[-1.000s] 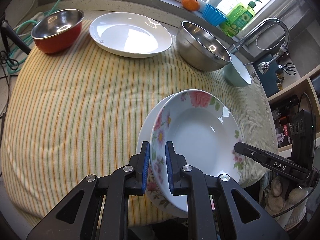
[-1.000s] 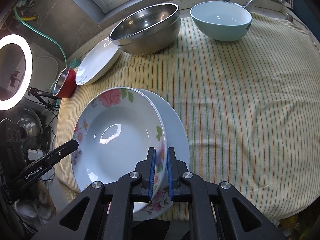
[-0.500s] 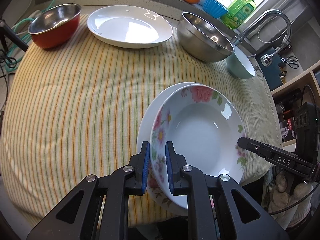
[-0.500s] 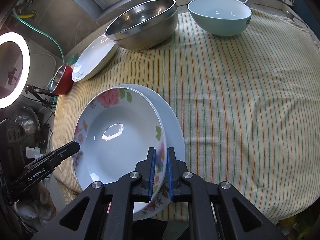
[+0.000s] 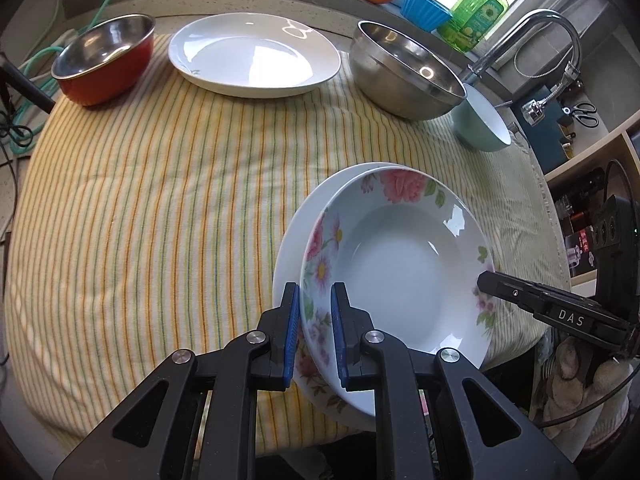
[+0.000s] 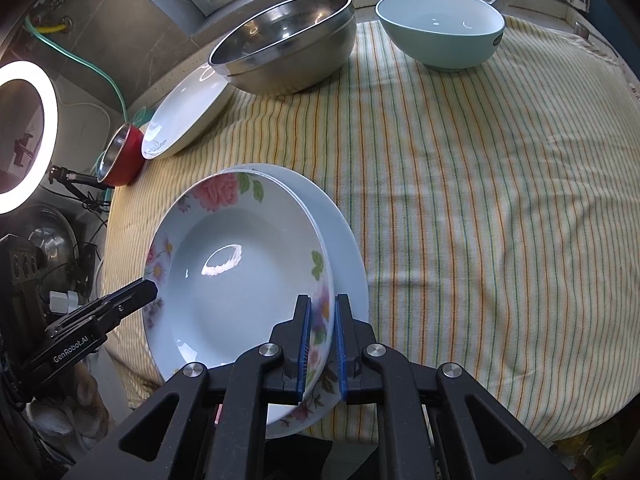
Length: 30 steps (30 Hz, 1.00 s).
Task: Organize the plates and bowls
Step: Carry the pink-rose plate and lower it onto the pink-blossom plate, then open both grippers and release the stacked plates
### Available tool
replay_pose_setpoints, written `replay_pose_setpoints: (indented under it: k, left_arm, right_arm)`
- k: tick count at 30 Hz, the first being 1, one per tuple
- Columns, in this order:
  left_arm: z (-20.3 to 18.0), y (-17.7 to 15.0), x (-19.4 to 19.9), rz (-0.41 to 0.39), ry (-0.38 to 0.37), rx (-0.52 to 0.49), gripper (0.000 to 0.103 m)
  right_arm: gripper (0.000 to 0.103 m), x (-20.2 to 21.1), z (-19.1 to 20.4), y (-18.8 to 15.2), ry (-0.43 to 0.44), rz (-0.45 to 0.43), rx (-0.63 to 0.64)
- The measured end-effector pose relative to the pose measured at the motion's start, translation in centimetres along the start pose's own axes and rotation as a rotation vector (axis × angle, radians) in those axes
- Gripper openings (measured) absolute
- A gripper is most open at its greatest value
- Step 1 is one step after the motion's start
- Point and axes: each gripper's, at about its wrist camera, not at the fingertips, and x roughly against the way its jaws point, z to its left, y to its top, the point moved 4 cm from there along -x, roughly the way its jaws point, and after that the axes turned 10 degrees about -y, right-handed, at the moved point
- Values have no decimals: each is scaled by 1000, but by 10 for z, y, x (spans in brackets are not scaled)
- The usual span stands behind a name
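At the near edge of the striped cloth (image 5: 160, 200), a floral plate (image 5: 400, 264) sits nested on a plain white plate (image 5: 292, 248), and both grippers pinch the floral rim: the left gripper (image 5: 314, 320) on the plate's left side, the right gripper (image 6: 320, 332) on its right, each with its blue pads pressed against the rim. The step in hand looks like carrying or settling this plate on a stack. The next move probably calls for both hands to keep the plate level and act together, whether lifting it toward the large white plate (image 5: 252, 56) at the back or letting go here. The left view shows the faucet (image 5: 536, 28), the soap bottle (image 5: 476, 12) and the red bowl's (image 5: 104, 64) inside; the right view alone shows the ring light (image 6: 24, 136) and the full pale green bowl (image 6: 440, 36) beside the steel bowl (image 6: 288, 44).
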Motion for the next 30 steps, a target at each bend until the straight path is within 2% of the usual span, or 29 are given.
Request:
replay_pose_setpoints:
  k: [14, 17, 28, 30]
  left_arm:
    - [-2, 0, -1, 6, 2, -7, 14]
    - [-2, 0, 1, 0, 5, -7, 14]
    - [7, 9, 29, -66, 7, 26, 14]
    - [8, 11, 35, -85, 9, 36, 14]
  right_arm:
    - [14, 1, 0, -1, -7, 6, 8]
    - [18, 4, -1, -2, -10, -1, 7]
    - [22, 37, -13, 9, -33, -95, 9]
    - [26, 44, -13, 12, -42, -119, 23]
